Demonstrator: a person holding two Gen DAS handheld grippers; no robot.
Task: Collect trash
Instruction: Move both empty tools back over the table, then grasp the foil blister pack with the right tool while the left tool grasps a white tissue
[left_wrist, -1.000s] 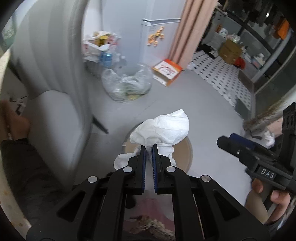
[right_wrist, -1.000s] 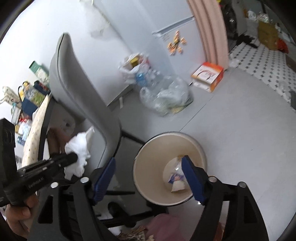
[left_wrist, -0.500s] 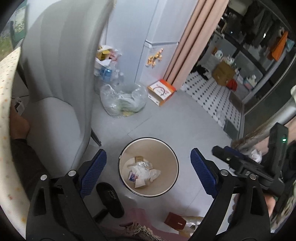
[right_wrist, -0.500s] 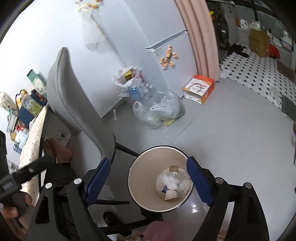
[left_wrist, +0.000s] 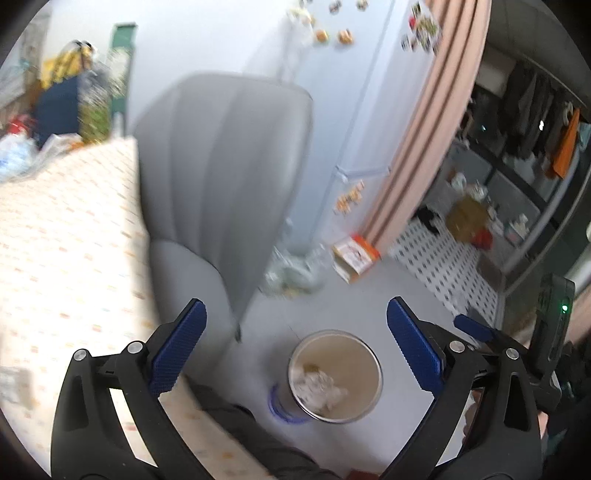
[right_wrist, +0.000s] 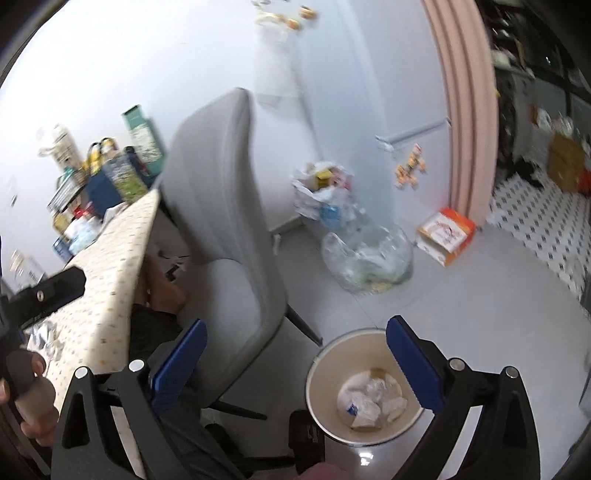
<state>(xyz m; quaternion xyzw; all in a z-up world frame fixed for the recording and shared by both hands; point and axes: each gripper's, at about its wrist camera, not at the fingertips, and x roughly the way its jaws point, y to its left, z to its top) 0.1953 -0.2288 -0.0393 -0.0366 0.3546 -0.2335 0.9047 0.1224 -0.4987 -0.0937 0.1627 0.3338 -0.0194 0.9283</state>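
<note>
A round cream bin (left_wrist: 349, 352) (right_wrist: 340, 360) stands on the grey floor with crumpled white tissue and wrappers (left_wrist: 321, 384) (right_wrist: 371, 397) lying inside. My left gripper (left_wrist: 295, 306) hangs high above the bin, jaws opening wide, nothing between them. My right gripper (right_wrist: 297, 325) is also above the bin, jaws opening, nothing between them either. In the left wrist view the right gripper's blue fingertip (left_wrist: 476, 328) shows at the right edge. In the right wrist view the left gripper's black finger (right_wrist: 55, 291) crosses the table edge at left, a hand (right_wrist: 33, 402) holding its grip.
A grey chair (left_wrist: 229, 177) (right_wrist: 229, 206) stands between the bin and a patterned table (left_wrist: 55, 240) (right_wrist: 107, 295) with clutter at its far end (right_wrist: 96, 173). A clear plastic bag (right_wrist: 369, 254), a white trash bag (right_wrist: 321, 184) and an orange box (right_wrist: 445, 230) sit by the wall.
The left gripper let go of the white tissue wad, which now lies in the bin, and opened wide. Both grippers rose and tilted up away from the bin. The right jaws widened.
</note>
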